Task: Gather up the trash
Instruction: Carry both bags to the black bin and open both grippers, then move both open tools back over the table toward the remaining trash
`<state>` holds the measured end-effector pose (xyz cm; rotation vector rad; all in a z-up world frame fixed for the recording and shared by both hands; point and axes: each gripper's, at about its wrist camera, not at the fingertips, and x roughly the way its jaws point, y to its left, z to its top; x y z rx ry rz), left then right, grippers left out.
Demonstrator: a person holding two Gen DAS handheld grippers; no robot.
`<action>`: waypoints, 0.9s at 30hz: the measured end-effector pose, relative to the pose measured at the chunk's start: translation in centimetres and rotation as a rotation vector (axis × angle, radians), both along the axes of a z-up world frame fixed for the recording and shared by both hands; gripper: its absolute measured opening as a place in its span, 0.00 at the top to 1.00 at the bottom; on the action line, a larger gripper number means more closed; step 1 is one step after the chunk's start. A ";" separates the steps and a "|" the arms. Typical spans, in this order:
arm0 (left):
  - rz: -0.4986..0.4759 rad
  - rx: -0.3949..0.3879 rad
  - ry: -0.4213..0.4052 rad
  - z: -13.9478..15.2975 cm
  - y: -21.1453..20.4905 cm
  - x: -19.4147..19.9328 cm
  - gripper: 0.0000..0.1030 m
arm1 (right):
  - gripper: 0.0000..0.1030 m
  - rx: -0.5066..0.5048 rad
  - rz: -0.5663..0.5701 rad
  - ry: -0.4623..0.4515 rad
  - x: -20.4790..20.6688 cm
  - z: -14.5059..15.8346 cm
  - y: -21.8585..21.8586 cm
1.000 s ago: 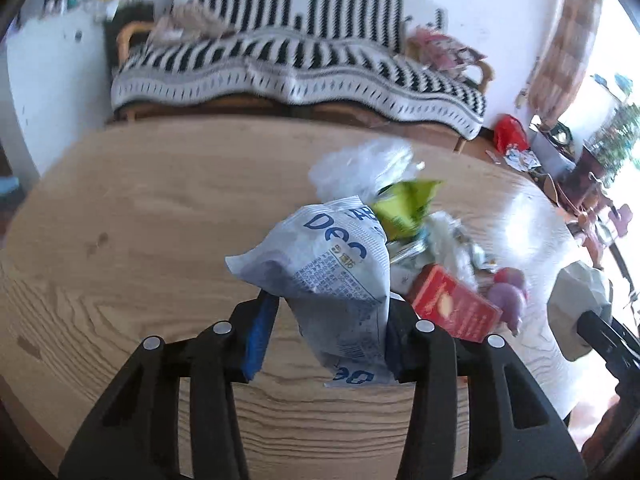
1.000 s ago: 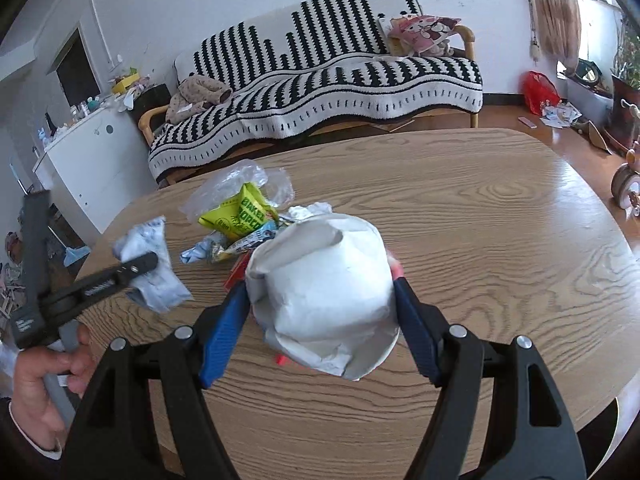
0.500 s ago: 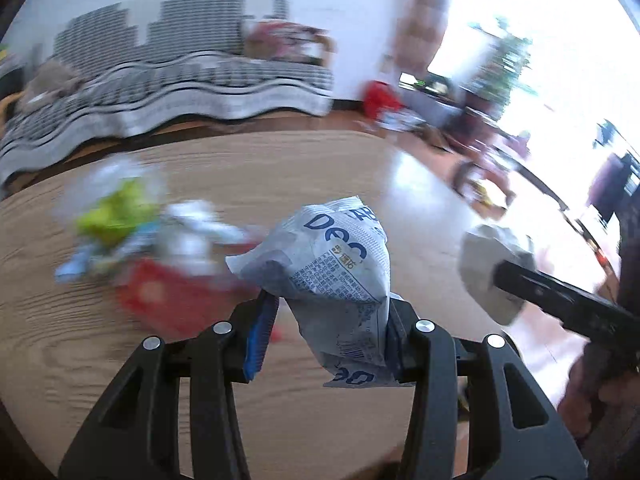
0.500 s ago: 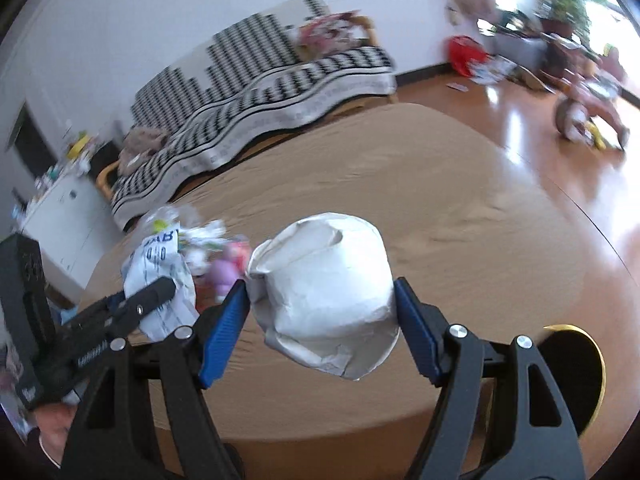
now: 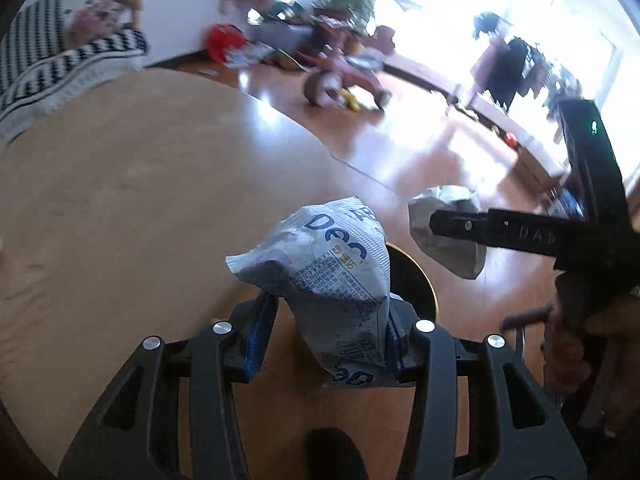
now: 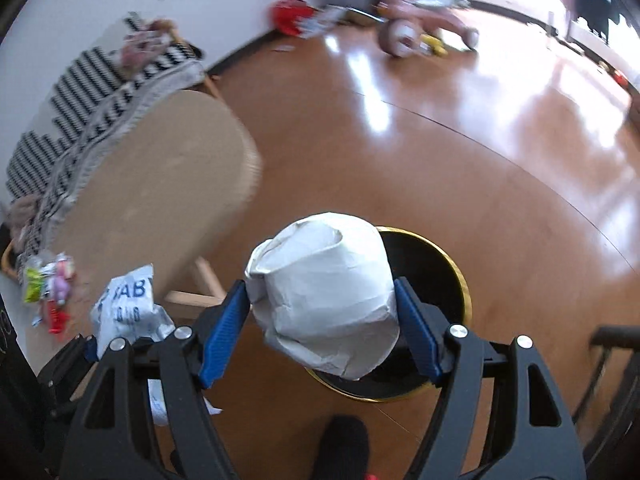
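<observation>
My left gripper (image 5: 324,334) is shut on a crumpled white wrapper with blue print (image 5: 332,276), held over the table's right end. My right gripper (image 6: 322,330) is shut on a crumpled white paper ball (image 6: 324,296), held above a black bin with a gold rim (image 6: 452,276) on the floor. The bin's rim (image 5: 424,280) peeks out behind the wrapper in the left wrist view. The paper ball (image 5: 444,232) and right gripper also show at the right there. The wrapper (image 6: 124,308) shows at lower left in the right wrist view.
A round wooden table (image 5: 120,200) fills the left; more trash (image 6: 48,280) lies on it. A striped sofa (image 6: 92,84) stands behind. A pink tricycle (image 5: 344,76) and red bag (image 6: 290,14) sit on the shiny wooden floor (image 6: 480,140).
Both grippers have swung right, away from the trash pile and off the table's end. The right gripper with the paper ball now hangs over the bin; the left follows with the wrapper.
</observation>
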<state>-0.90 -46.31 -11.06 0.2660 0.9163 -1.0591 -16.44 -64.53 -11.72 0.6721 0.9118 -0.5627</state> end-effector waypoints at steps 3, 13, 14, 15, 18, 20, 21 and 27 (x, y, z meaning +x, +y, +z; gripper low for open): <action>-0.032 0.024 0.018 -1.7 -1.5 -1.1 0.56 | 0.31 0.012 -0.020 0.037 -1.0 -1.0 -0.9; -0.049 0.056 0.046 -4.1 -4.2 -0.4 0.56 | 0.30 0.002 -0.011 0.045 -0.6 -0.9 -0.8; -0.050 0.056 0.048 -4.3 -4.1 -0.5 0.55 | 0.30 0.001 -0.012 0.046 -0.7 -1.0 -1.0; -0.052 0.056 0.049 -4.3 -4.3 -0.4 0.54 | 0.29 0.000 -0.014 0.045 -0.6 -0.9 -1.0; -0.047 0.044 0.047 -4.4 -4.4 -0.8 0.37 | 0.25 -0.016 -0.031 0.050 -0.8 -0.8 -1.2; -0.048 0.028 0.044 -4.3 -4.4 -0.9 0.30 | 0.25 -0.017 -0.038 0.046 -0.7 -0.7 -1.3; -0.051 0.025 0.041 -4.2 -4.5 -0.8 0.30 | 0.25 -0.018 -0.037 0.044 -0.8 -0.8 -1.5; -0.028 0.004 0.038 -3.3 -3.9 0.2 0.27 | 0.24 -0.025 -0.038 0.034 -0.5 -0.5 -1.4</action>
